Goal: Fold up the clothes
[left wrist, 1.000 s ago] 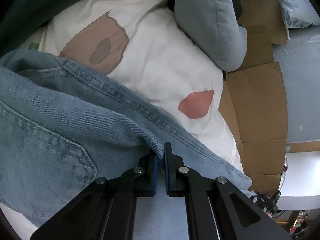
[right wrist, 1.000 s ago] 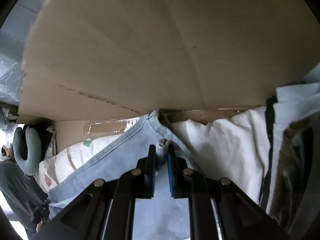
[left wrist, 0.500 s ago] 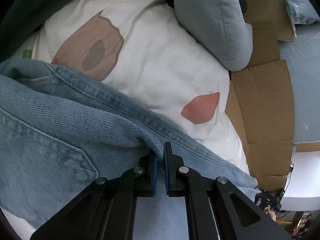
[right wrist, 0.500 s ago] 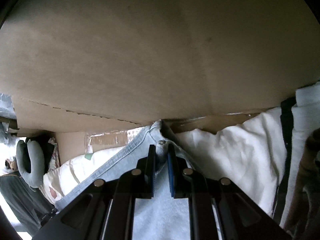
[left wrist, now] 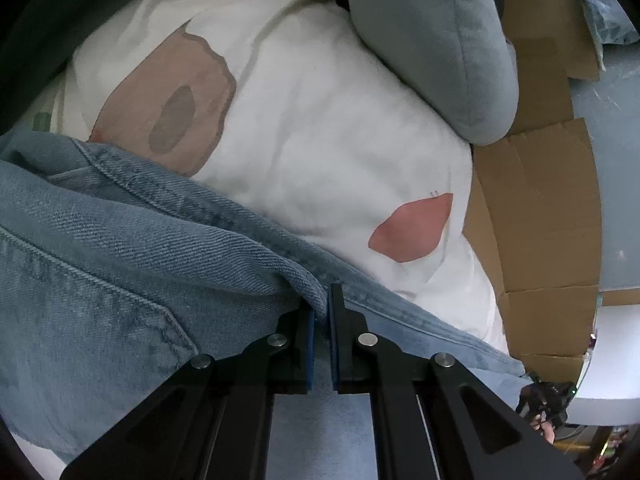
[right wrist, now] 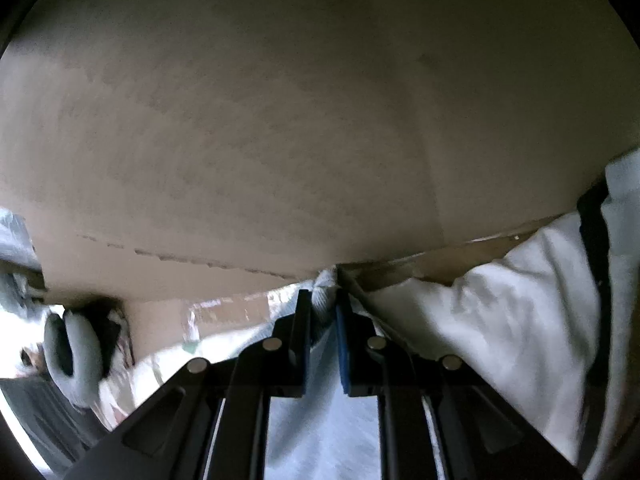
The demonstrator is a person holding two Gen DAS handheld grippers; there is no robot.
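Light blue denim jeans [left wrist: 120, 272] lie across a white cloth with brown and pink patches [left wrist: 320, 140]. My left gripper [left wrist: 319, 304] is shut on a raised fold of the denim near its seam. In the right wrist view, my right gripper [right wrist: 323, 300] has a bunched bit of the same denim [right wrist: 324, 286] between its blue pads. Its jaws are opening slightly, but the fabric still fills the gap. The tips sit right against the edge of a big cardboard sheet [right wrist: 280, 120].
A grey-blue cushion [left wrist: 440, 40] lies at the top right of the white cloth, with flattened cardboard [left wrist: 540, 220] beside it. In the right wrist view, white fabric [right wrist: 500, 320] lies to the right and a grey padded object [right wrist: 68, 360] is at the far left.
The right gripper has come closer to the cardboard, which now fills more of its view, and its gap has widened a little. The left gripper has shifted slightly, still holding the denim fold.
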